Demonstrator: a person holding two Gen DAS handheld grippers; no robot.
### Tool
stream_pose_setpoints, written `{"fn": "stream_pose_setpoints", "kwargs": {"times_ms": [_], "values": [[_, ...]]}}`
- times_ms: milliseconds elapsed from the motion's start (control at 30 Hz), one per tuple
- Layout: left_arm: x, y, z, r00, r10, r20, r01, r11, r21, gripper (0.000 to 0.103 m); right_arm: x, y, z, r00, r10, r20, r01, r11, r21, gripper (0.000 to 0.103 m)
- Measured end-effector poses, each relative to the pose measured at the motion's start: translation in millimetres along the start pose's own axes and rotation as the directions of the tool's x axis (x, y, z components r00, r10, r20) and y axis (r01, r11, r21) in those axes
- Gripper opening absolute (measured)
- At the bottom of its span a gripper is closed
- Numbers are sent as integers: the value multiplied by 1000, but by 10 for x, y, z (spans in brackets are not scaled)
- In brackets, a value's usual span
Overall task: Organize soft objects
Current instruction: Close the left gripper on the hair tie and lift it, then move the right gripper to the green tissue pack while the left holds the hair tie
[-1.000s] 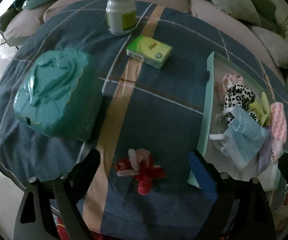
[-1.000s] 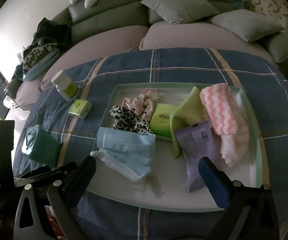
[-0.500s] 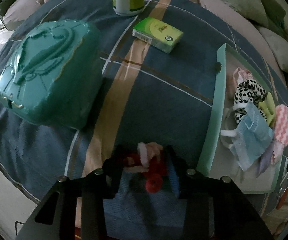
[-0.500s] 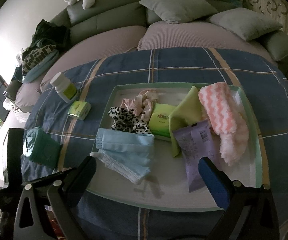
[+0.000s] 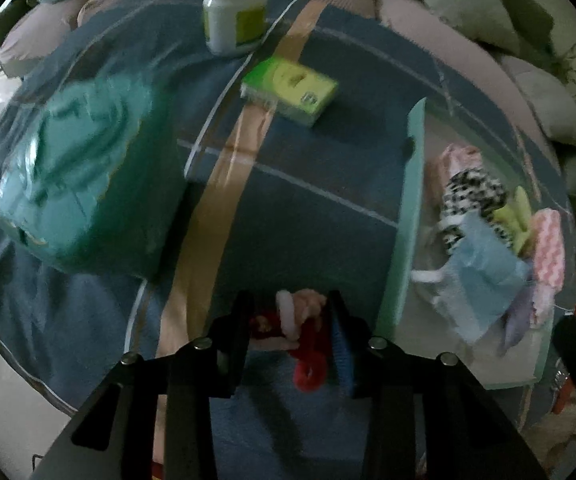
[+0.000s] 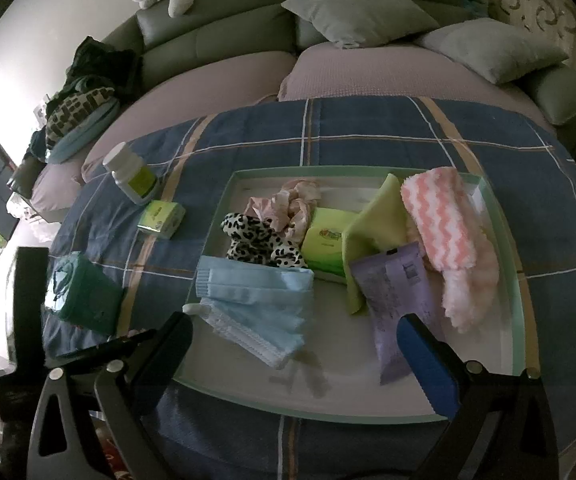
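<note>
The small red-and-pink plush toy point(image 5: 301, 332) is being clenched by the closing left gripper point(image 5: 291, 340) just beside the pale green tray point(image 5: 409, 208); the grip should be centred before lifting; the right gripper point(image 6: 295, 344) is held released

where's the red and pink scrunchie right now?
Left wrist view, bottom centre: the red and pink scrunchie sits between the closing fingers of the left gripper, on the plaid cloth just left of the tray.

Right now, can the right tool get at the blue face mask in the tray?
Probably yes: the right tool hangs open just before the blue face mask, which lies on top near the tray edge, nothing covering it.
</note>
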State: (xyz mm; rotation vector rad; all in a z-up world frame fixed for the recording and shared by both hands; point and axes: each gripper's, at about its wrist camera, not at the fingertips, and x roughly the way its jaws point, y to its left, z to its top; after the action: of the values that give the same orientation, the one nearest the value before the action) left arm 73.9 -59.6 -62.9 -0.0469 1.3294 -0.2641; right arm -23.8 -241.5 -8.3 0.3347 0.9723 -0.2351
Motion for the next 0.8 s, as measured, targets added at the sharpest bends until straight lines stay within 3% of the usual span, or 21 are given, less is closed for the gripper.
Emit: {"fn": "stream_pose_setpoints", "kwargs": {"times_ms": [167,367,600,800], "values": [[-271,-8,161,997,-29,75,29,1000,3,38,1,13,14,1000,0,3,0,1000,-3,103],[-519,-81,571,990,-53,129,54,998,-6,38,20,35,106,1000,8,-3,-8,1000,-2,103],[-718,-117,992,983,-17,183,19,1000,-5,38,-75,201,414,1000,-5,30,7,999,-45,103],[-557,40,1225,986,26,167,-20,999,-42,38,-4,444,656,999,19,47,-14,994,-107,103]]}}
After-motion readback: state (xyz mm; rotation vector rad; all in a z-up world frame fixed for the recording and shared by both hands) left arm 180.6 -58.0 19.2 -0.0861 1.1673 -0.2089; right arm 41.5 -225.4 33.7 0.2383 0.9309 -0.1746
